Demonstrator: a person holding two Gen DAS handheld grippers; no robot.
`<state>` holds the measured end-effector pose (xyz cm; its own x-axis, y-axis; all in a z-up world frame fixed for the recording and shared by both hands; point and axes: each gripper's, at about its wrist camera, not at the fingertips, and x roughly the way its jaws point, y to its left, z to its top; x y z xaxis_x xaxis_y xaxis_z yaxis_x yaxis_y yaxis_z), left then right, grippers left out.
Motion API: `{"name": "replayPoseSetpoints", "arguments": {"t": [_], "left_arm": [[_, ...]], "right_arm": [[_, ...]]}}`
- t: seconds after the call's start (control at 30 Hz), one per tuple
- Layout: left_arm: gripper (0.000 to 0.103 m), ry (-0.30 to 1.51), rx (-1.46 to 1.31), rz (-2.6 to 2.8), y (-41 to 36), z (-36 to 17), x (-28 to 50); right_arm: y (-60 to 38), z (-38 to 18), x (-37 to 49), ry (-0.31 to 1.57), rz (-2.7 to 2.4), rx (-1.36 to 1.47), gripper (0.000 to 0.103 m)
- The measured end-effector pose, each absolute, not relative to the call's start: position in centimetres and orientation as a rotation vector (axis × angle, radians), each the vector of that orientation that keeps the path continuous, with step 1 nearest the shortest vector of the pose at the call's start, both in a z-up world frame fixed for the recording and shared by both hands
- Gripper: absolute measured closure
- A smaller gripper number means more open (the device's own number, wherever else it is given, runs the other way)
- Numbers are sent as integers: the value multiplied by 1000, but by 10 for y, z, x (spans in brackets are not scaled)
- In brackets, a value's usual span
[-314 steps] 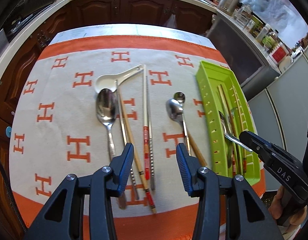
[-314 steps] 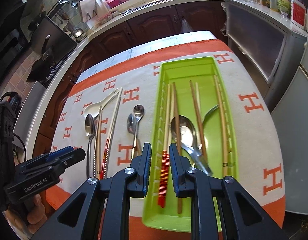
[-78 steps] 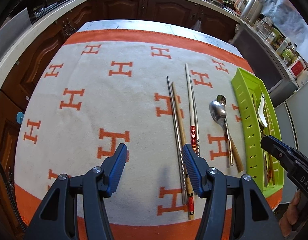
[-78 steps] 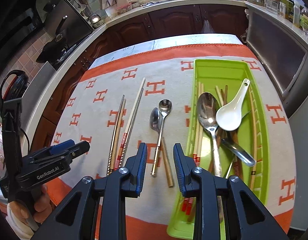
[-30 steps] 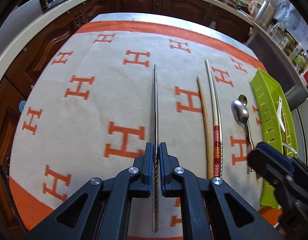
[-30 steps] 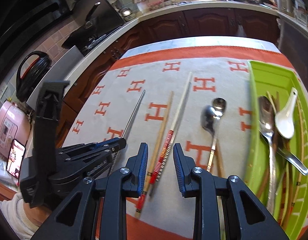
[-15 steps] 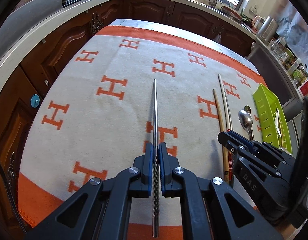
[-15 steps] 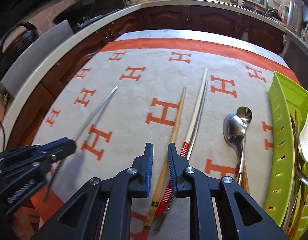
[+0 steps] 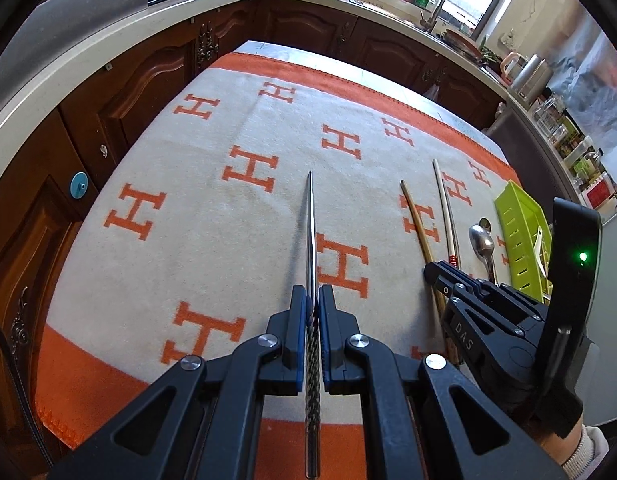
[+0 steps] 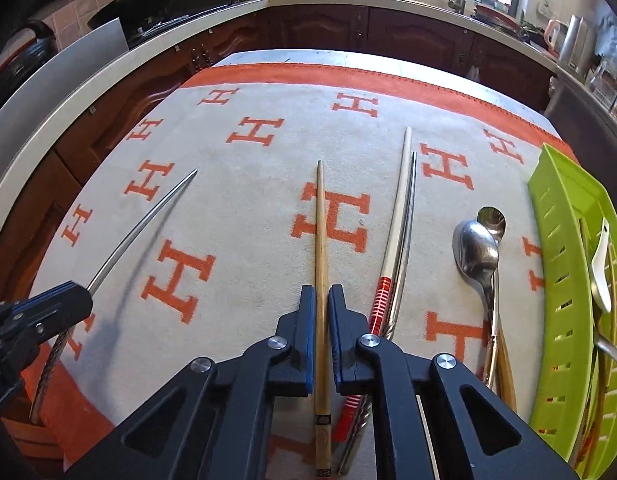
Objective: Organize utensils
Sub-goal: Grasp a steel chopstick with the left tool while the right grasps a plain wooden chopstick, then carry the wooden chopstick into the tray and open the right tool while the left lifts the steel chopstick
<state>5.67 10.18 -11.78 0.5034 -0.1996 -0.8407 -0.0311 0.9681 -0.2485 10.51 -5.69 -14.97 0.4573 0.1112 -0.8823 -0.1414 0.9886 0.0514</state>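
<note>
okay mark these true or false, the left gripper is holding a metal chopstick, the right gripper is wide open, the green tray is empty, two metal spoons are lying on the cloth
The left gripper holds a metal chopstick: true.
The right gripper is wide open: false; its jaws have just closed on a wooden chopstick.
The green tray is empty: false; a white spoon and other utensils lie in it.
Two metal spoons lie on the cloth: true.

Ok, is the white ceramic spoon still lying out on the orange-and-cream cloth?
No, the white ceramic spoon lies inside the lime-green plastic tray, not on the orange-and-cream cloth.
</note>
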Motion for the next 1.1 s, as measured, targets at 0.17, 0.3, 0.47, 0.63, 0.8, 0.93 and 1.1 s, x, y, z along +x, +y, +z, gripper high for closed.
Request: {"name": "replayPoseSetpoints", "arguments": {"t": [0.17,0.3,0.47,0.63,0.8,0.93,1.1], "left_arm": [[99,1016,-246,-112,105,-108,45],[99,1005,-240,-129,103,-103,37],[99,997,-230,-154,98,-98,31],[99,989,-229,-193,85,-91,31],[99,970,-200,-246,58,-79,28],[99,953,-183,-270,42,-69,23],[99,949,-162,-282,26,-61,17]], "right_arm": [[-74,-136,92,1100,163,95,97],[-92,-117,75,1086,167,170,97],[-116,-97,58,1070,166,262,97],[-144,-69,39,1027,157,326,97],[-177,-37,15,968,140,375,97],[-198,-23,-2,937,133,402,97],[-220,-16,-21,916,114,435,97]]}}
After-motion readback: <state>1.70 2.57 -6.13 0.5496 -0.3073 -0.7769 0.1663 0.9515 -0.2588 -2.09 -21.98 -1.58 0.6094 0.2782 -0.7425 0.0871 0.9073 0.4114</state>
